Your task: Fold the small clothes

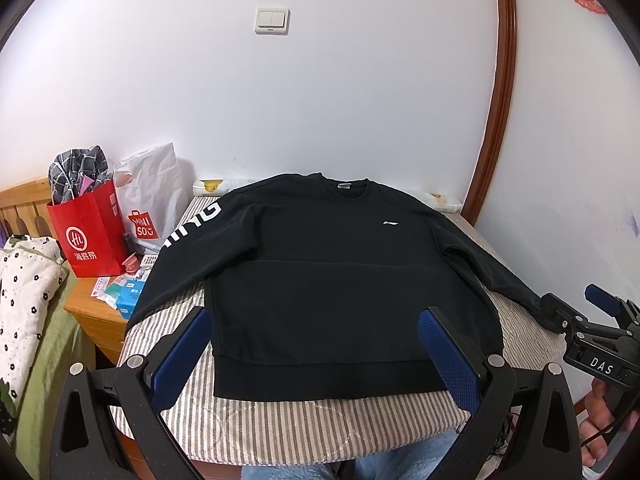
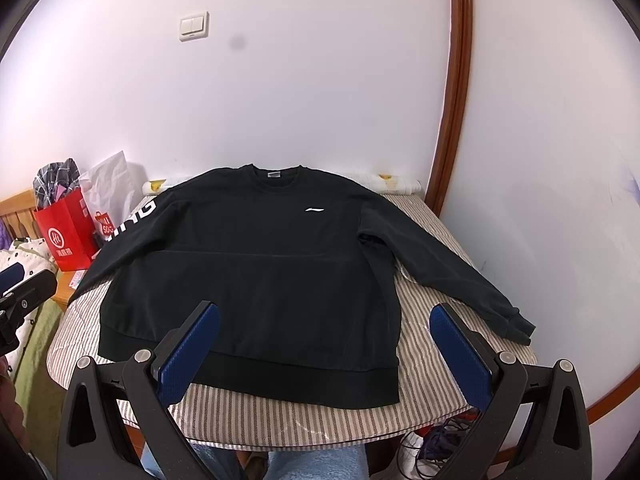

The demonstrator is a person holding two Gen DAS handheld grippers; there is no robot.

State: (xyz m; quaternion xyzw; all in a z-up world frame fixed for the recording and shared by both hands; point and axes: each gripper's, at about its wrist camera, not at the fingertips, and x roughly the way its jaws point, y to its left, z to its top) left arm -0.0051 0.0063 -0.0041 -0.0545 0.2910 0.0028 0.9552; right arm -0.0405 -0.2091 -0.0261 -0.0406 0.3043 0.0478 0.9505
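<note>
- Black sweatshirt (image 1: 320,272) lies flat on the striped desk (image 1: 280,428).
- Only the left view shows the blue box (image 1: 130,294) beside the desk's left edge.
- Left tool (image 1: 316,354) and right tool (image 2: 324,350) gape wide, holding nothing.

A table covered with a striped cloth (image 2: 280,416) carries a black sweatshirt (image 2: 256,280) lying flat, front up, collar at the far edge, hem near, its sleeves spread left and right.

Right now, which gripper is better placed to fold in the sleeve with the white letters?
Left. The lettered sleeve lies on the sweatshirt's left side, and the open left gripper hovers over the hem nearer it. The open right gripper sits toward the plain sleeve instead.
</note>
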